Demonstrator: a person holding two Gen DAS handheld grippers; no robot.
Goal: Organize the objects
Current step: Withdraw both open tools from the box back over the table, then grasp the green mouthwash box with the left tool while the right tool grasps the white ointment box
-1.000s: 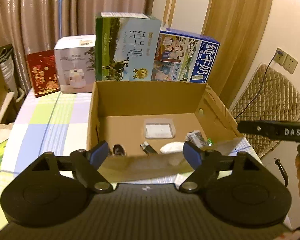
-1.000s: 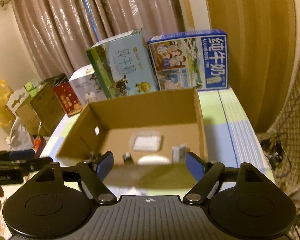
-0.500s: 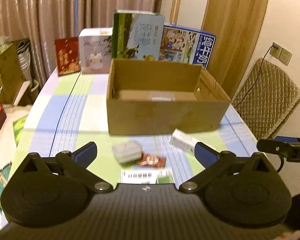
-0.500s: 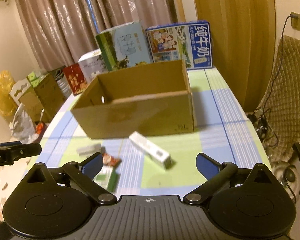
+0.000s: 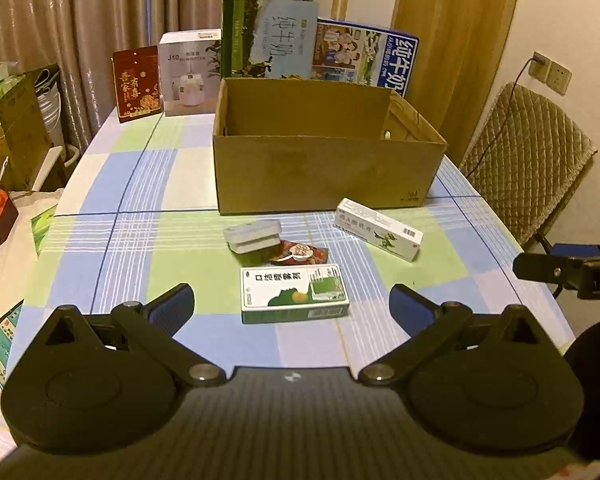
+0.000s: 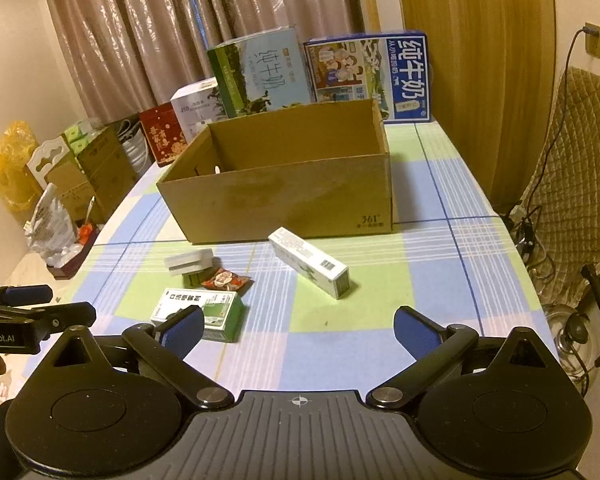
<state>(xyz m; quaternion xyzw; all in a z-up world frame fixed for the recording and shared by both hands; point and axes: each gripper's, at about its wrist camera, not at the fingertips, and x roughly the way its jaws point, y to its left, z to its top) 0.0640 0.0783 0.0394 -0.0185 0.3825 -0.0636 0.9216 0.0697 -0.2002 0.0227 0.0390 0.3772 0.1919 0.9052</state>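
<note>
Seen along the left gripper (image 5: 291,309): jaws spread wide after just opening further, nothing between the blue pads, held above the near edge of the checked tablecloth (image 5: 140,184). Ahead, from left to right: a red gift packet (image 5: 136,83) and a white appliance box (image 5: 190,72) standing at the far end, 2 milk cartons (image 5: 270,42) behind an open cardboard box (image 5: 324,172) near the table's middle. In front of the box, loose on the cloth: a small grey-white case (image 5: 253,236), touching a red snack sachet (image 5: 302,253) on its right; a green-and-white medicine box (image 5: 294,293) lying flat just nearer than both; a long white tube carton (image 5: 379,229) off to the right, angled, close to the box's front wall but apart from it. At the far right edge, the right gripper (image 6: 296,327) partly visible, beside a quilted chair (image 5: 528,160).

Seen along the right gripper: jaws likewise spread wide, having just opened further, empty, over the near cloth. The medicine box partly hidden behind its left pad, not touched as far as can be told. The tube carton lying ahead, between the 2 pads' lines, well short of them.
</note>
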